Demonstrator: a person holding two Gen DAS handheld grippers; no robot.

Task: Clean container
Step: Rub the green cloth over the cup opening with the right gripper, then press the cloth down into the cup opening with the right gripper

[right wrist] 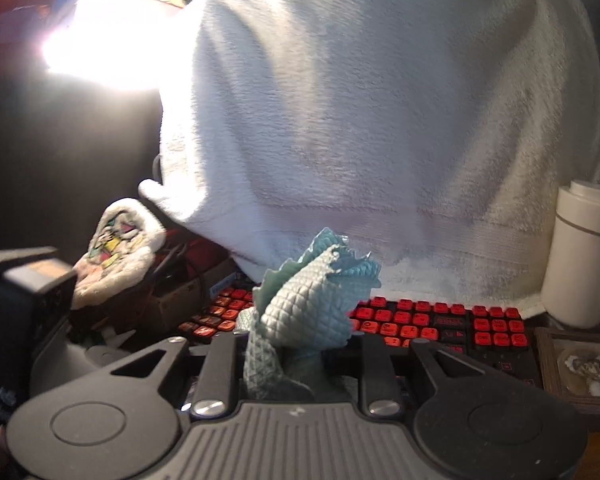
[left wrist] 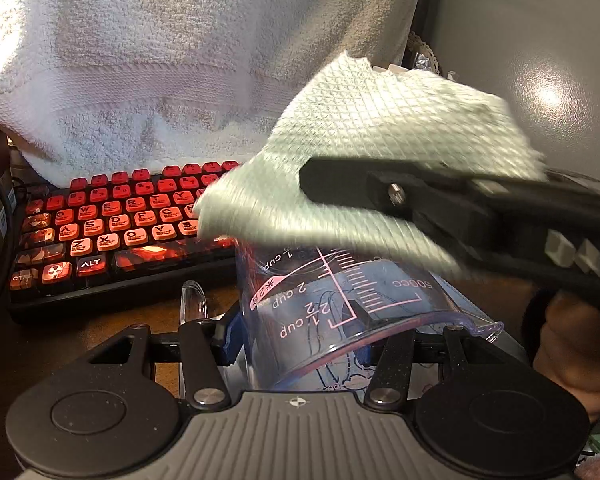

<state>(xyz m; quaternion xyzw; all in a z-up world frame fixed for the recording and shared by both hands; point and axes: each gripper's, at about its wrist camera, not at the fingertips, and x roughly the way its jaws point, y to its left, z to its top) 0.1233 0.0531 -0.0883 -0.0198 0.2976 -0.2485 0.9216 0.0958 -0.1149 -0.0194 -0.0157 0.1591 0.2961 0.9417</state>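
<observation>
The clear measuring cup lies tipped on its side, clamped between the left tool's jaws above the wooden worktop. Just above its mouth, the right tool pinches a quilted paper towel tight. Farther off sits a red-keyed keyboard, with a white towel draped behind.

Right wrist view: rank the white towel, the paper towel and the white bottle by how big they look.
1. white towel, fills most of the frame.
2. paper towel and white bottle look alike; the paper towel sits nearer the camera, so unranked.
</observation>
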